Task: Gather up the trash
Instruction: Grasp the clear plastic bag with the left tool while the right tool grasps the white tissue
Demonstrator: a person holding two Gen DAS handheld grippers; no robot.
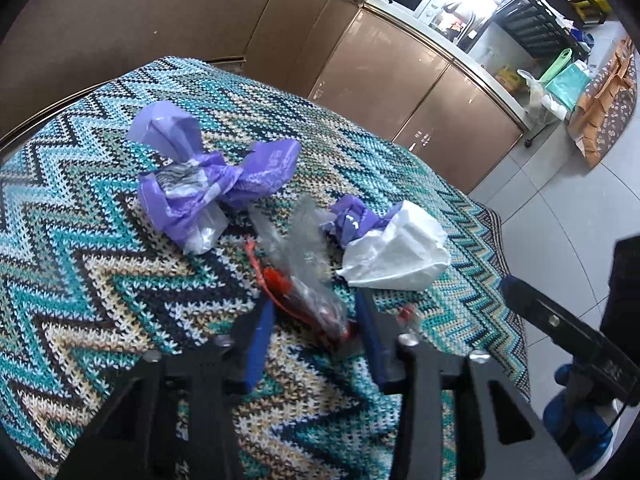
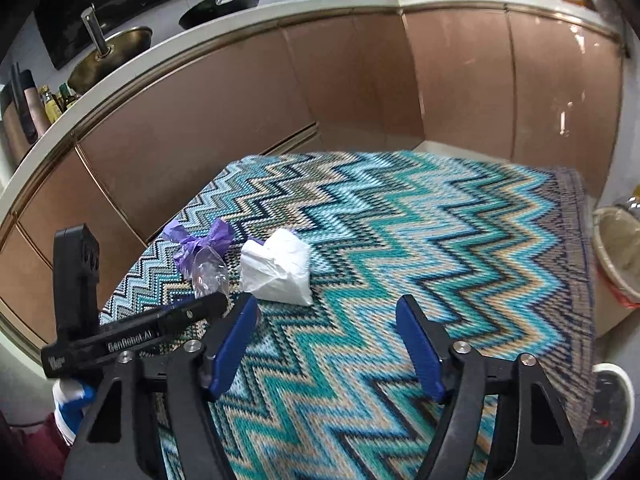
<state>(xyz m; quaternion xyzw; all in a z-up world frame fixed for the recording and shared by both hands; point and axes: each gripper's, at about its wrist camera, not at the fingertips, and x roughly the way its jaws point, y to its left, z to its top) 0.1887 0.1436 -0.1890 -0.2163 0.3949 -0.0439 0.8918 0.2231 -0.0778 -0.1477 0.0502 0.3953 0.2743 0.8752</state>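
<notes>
Trash lies on a table under a zigzag knit cloth (image 1: 100,240). There is a large crumpled purple bag (image 1: 200,176), a small purple wad (image 1: 352,216), a white tissue (image 1: 400,252) and a clear wrapper with red print (image 1: 304,280). My left gripper (image 1: 314,300) is low over the cloth. Its blue pads stand on either side of the wrapper's near end, and I see no squeeze on it. My right gripper (image 2: 327,300) is open over bare cloth, with the white tissue (image 2: 280,272) just ahead to its left. The purple wad (image 2: 200,244) lies beyond the left gripper's body (image 2: 132,336).
Brown cabinet fronts (image 2: 240,112) curve round the table's far side. A beige lined bin (image 2: 616,248) and a white bin (image 2: 612,420) stand off the table's right edge. The right gripper's body (image 1: 560,320) hangs past the table's right edge over the tiled floor (image 1: 560,208).
</notes>
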